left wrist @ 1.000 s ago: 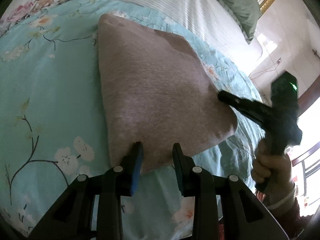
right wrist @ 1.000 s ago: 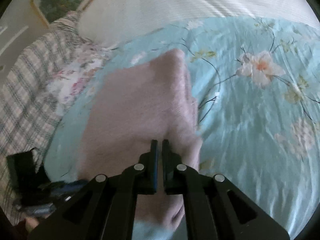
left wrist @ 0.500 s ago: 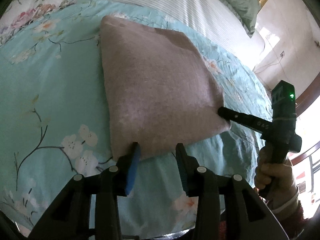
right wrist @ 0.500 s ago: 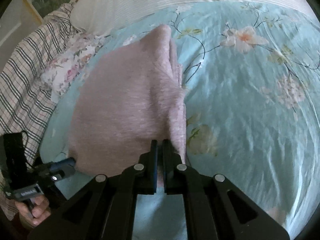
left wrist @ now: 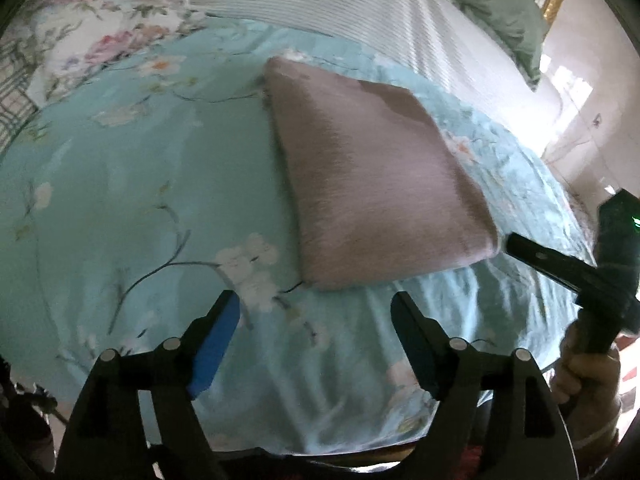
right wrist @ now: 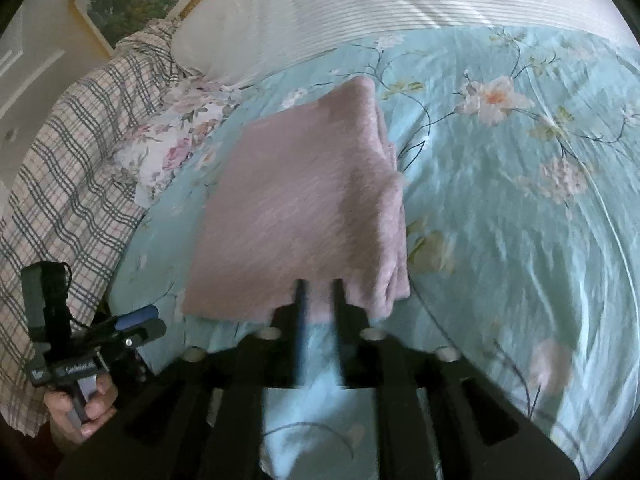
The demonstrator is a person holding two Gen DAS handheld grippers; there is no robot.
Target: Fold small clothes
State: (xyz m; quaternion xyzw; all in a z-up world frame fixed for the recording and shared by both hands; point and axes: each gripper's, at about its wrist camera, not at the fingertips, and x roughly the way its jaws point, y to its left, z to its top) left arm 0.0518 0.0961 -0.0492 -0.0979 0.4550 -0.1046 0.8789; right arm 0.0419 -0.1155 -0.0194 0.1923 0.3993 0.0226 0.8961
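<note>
A folded mauve-pink fleece garment lies flat on the teal floral bedsheet; it also shows in the right wrist view. My left gripper is open wide and empty, just short of the garment's near edge. My right gripper has its fingers slightly apart at the garment's near edge, holding nothing. In the left wrist view the right gripper is beside the garment's right corner. The left gripper shows at lower left in the right wrist view.
A white striped cover and a green pillow lie at the far side. A plaid blanket and a floral cloth lie to the left. The bed's edge is close below my left gripper.
My left gripper has opened wider and pulled back off the garment's edge. My right gripper has parted its fingers and drawn back to the garment's edge. The garment lies flat.
</note>
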